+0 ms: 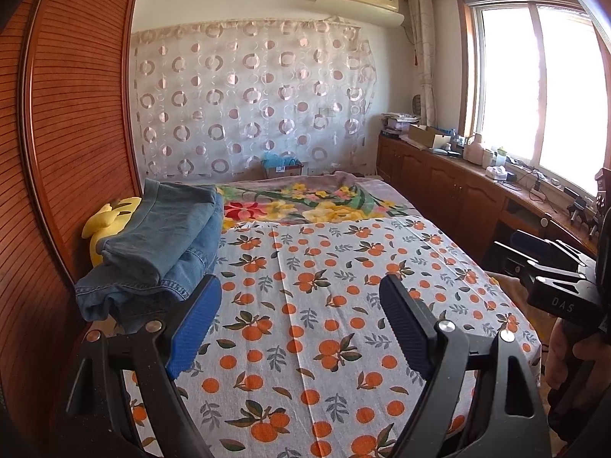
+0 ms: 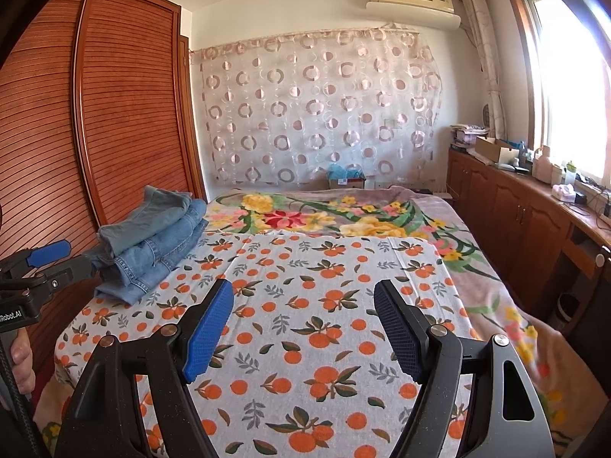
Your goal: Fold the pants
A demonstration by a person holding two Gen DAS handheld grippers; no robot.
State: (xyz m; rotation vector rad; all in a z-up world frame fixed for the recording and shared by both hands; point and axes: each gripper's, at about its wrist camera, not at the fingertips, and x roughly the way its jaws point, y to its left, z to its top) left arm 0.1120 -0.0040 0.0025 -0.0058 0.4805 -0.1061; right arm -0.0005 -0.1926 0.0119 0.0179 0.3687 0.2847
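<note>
A stack of folded blue jeans (image 1: 164, 240) lies at the left edge of the bed, on the orange-print sheet (image 1: 324, 305); it also shows in the right wrist view (image 2: 152, 244). My left gripper (image 1: 301, 305) is open and empty, held above the sheet just right of the stack. My right gripper (image 2: 303, 305) is open and empty over the middle of the sheet. The left gripper also appears at the left edge of the right wrist view (image 2: 42, 263). The body of the right gripper shows at the right edge of the left wrist view; its jaws are out of sight there.
A wooden louvred wardrobe (image 1: 76, 114) stands close to the bed's left side. A yellow plush toy (image 1: 110, 217) lies behind the jeans. A floral blanket (image 2: 343, 213) covers the far bed. Wooden cabinets (image 2: 515, 210) with clutter run under the window at right.
</note>
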